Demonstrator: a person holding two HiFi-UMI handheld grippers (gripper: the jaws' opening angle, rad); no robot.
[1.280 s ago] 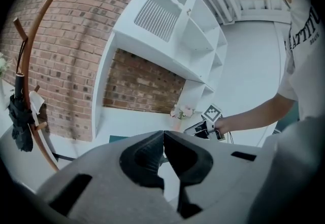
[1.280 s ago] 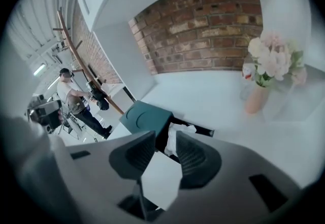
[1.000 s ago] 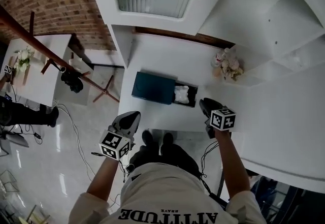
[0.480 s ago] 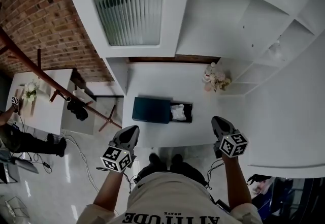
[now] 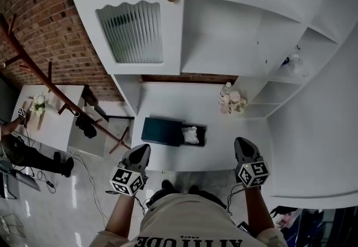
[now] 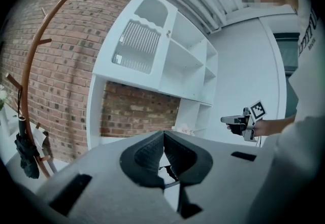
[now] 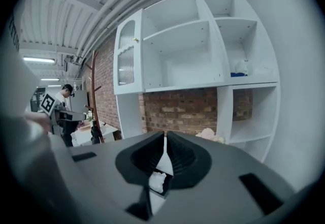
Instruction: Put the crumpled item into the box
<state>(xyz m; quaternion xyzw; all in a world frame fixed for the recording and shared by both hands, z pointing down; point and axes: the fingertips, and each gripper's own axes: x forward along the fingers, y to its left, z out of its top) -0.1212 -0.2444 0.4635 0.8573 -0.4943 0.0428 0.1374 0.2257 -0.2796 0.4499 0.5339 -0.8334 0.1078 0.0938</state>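
A dark box (image 5: pixel 162 131) lies on the white counter (image 5: pixel 184 103), its lid over the left part. The white crumpled item (image 5: pixel 190 135) rests in the uncovered right end, and shows again low between the jaws in the right gripper view (image 7: pixel 157 181). My left gripper (image 5: pixel 142 149) hovers at the counter's front edge, left of the box, jaws closed together and empty (image 6: pixel 163 136). My right gripper (image 5: pixel 241 142) is held at the front edge to the box's right, well apart from it, shut with nothing gripped (image 7: pixel 165 137).
A small bunch of pale flowers (image 5: pixel 232 100) stands at the counter's back right. White shelves (image 5: pixel 240 44) and a glazed cupboard door (image 5: pixel 128 30) rise behind. A wooden coat stand (image 5: pixel 56 80) and a side table (image 5: pixel 47 111) are on the left, against a brick wall.
The right gripper has drawn back from beside the box to the counter's front edge. The head view has lifted, showing more of the shelves. The crumpled item stays in the box.
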